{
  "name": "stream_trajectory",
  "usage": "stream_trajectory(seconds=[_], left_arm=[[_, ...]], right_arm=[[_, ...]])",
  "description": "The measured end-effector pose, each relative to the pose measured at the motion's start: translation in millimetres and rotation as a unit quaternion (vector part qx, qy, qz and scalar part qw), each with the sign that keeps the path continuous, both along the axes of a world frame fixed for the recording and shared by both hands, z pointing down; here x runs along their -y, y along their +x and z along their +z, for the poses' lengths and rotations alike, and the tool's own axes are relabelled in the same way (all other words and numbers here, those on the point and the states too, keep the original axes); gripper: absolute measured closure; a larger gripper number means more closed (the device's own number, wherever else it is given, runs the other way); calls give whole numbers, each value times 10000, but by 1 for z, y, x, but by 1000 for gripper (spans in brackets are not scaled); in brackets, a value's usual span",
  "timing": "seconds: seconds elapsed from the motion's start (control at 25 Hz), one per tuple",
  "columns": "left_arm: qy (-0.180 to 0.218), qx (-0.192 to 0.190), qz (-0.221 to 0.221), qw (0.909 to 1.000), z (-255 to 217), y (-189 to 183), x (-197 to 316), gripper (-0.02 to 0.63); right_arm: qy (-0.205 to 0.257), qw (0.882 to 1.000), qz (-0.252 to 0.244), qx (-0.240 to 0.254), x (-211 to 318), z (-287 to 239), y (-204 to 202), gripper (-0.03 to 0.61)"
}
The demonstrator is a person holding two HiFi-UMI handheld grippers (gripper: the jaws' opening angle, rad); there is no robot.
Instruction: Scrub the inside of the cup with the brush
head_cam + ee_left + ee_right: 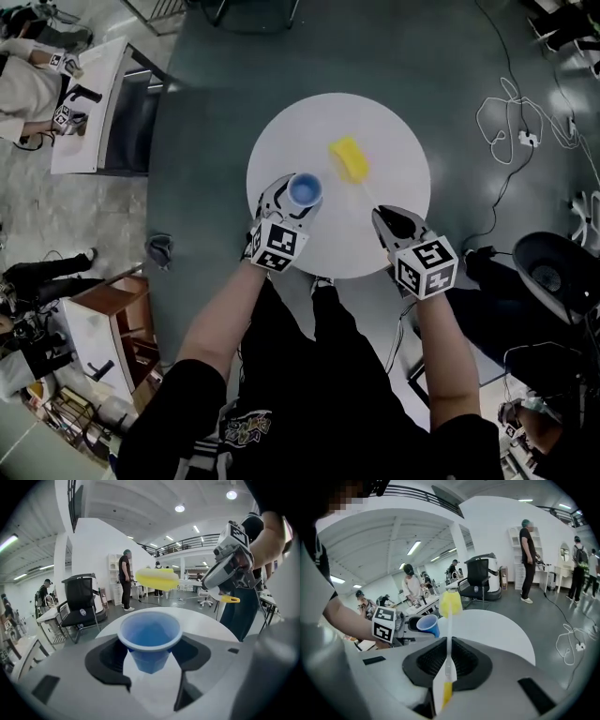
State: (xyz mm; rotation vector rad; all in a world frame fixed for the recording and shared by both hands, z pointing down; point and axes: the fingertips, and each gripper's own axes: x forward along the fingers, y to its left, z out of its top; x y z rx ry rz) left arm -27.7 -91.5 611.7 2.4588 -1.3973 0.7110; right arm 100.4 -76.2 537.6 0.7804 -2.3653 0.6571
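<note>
Left gripper (302, 199) jaws clamped the tapered blue plastic cup (150, 639), 9 o'clock side of the round white table (394, 150). Right gripper (394, 220) jaws pinched the brush (449, 634) by its thin white stem; its spongy yellow head sat at the cup's 1 o'clock.

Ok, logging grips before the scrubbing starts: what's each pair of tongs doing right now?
Left tongs: closed on the blue cup.
Right tongs: closed on the brush handle.
</note>
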Motion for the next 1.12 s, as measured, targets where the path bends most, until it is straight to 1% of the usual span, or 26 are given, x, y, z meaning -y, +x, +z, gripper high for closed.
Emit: stream_trajectory(seconds=[0.16, 0.24, 0.32, 0.4, 0.44, 0.52, 0.56, 0.64, 0.68, 0.76, 0.88, 0.96, 1.08, 1.12], left_arm=[[-164, 363, 125, 9991, -21, -9, -1, 322], [-226, 620, 166, 9977, -30, -17, -2, 324], [-233, 912, 222, 9953, -39, -28, -2, 324], [-201, 1189, 321, 9922, -48, -37, -2, 324], [-175, 1335, 388, 9901, -52, -41, -3, 325], [-117, 1650, 562, 9846, -58, -45, -5, 325], [-91, 1806, 664, 9813, -61, -47, -6, 324], [-73, 2088, 878, 9740, -64, -48, -6, 325], [-87, 2203, 980, 9705, -65, -48, -8, 325], [-153, 2375, 1168, 9642, -65, -47, -13, 327], [-272, 2557, 1432, 9557, -65, -45, -21, 328], [-350, 2668, 1637, 9491, -68, -43, -24, 328], [-504, 2798, 2010, 9374, -70, -39, -29, 328], [-564, 2830, 2142, 9332, -70, -38, -30, 330]], right_arm=[[171, 9973, -666, -259, -11, -14, -19, 535], [276, 9939, -996, -384, -18, -21, -29, 535], [471, 9881, -1347, -570, -24, -27, -39, 535], [736, 9778, -1739, -911, -29, -32, -46, 535], [862, 9702, -1945, -1163, -31, -33, -46, 535], [1182, 9488, -2356, -1742, -32, -38, -47, 535], [1385, 9352, -2554, -2023, -31, -41, -48, 535], [1789, 9044, -2929, -2537, -27, -48, -52, 535], [1971, 8869, -3119, -2779, -27, -51, -54, 535], [2301, 8479, -3495, -3256, -27, -57, -59, 535], [2797, 7803, -3984, -3927, -22, -66, -66, 535], [3189, 7297, -4241, -4313, -17, -75, -72, 535], [3890, 6484, -4535, -4719, -11, -88, -87, 537], [4125, 6278, -4594, -4739, -12, -92, -93, 537]])
